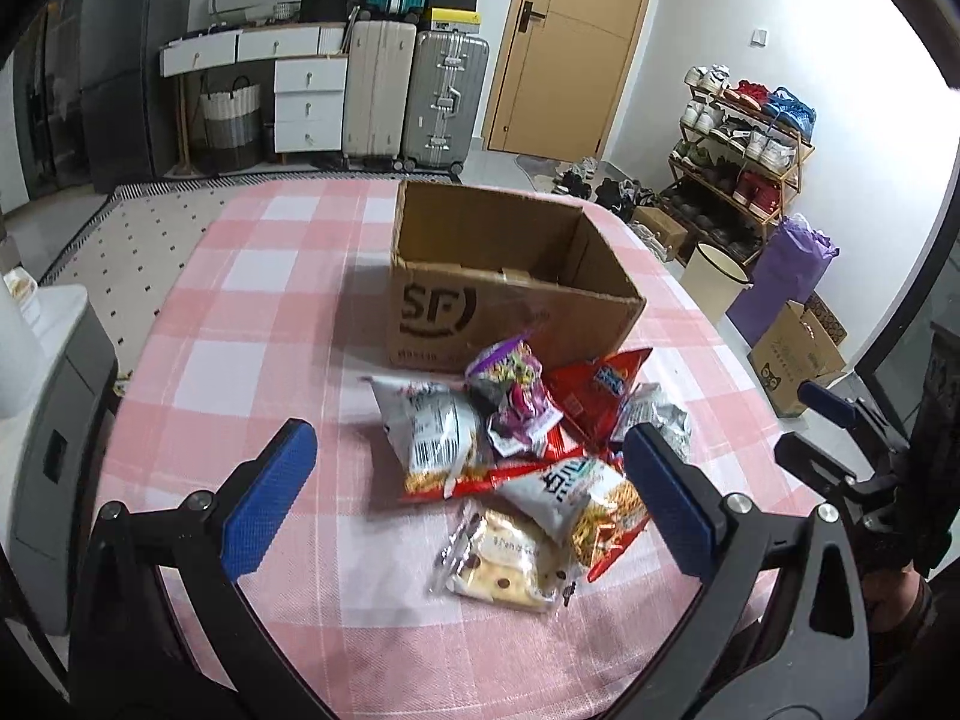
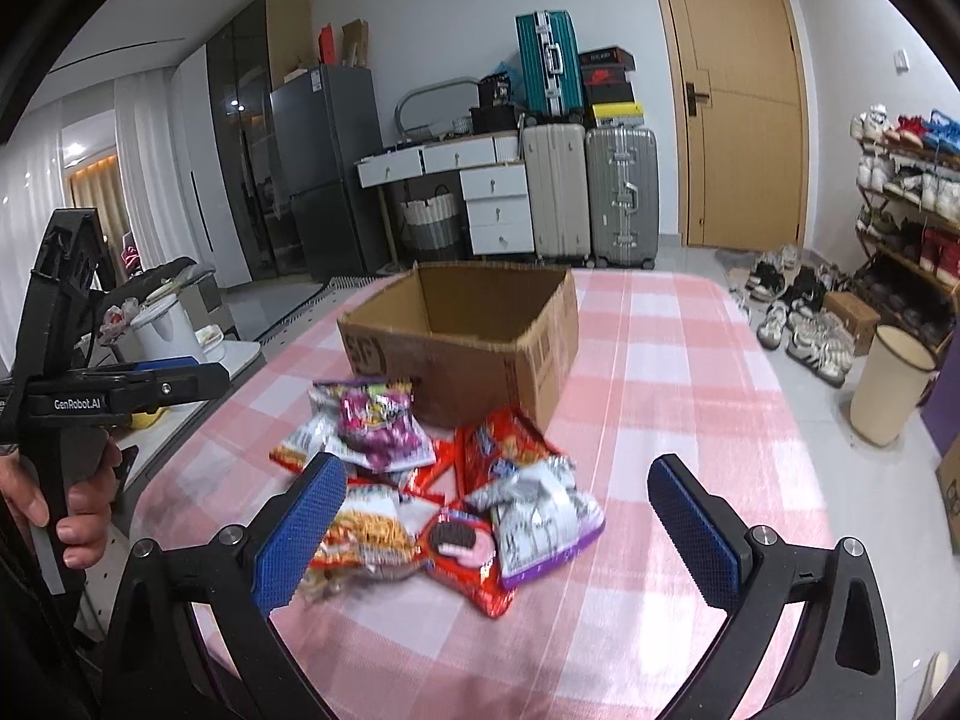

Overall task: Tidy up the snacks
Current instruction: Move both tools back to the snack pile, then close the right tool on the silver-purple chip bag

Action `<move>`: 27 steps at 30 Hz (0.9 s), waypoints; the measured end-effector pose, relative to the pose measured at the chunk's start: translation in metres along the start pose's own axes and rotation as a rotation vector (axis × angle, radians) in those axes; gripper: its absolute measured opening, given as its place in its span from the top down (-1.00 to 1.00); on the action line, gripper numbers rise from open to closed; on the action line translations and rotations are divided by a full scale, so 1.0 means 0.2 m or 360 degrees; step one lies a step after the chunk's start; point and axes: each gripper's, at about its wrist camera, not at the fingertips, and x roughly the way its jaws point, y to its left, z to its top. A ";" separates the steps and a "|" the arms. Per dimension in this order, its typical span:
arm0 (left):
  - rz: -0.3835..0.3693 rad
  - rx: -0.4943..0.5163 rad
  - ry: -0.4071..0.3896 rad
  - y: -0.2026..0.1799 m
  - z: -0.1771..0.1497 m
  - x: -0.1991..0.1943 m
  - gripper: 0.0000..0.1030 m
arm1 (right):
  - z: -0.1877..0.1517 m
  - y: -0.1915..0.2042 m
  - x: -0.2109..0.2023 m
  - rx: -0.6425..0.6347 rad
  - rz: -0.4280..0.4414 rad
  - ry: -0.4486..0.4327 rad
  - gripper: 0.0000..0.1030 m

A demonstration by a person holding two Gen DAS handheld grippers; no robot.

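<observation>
Snacks (image 1: 516, 450) in shiny, crinkly bags lie by the cardboard box (image 1: 510, 276); both grippers' jaws hover wide apart, empty.

Two fisheye views from wrist height, angled down over a pink checked tablecloth (image 1: 252, 276) toward the far wall. Left view close behind the snack pile (image 1: 516, 456), right view slightly further right. Shared: cardboard box (image 2: 462, 336), suitcases, wooden door (image 2: 732, 96).
</observation>
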 end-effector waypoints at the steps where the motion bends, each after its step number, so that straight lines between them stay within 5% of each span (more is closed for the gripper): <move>1: -0.0004 -0.0003 0.0005 0.00 -0.01 0.02 -0.97 | -0.02 0.00 0.02 0.0006 0.0004 0.0015 -0.99; 27: -0.0136 -0.0051 0.0220 0.04 -0.17 0.46 -0.97 | -0.12 -0.22 0.56 0.0146 0.0130 0.0297 -0.99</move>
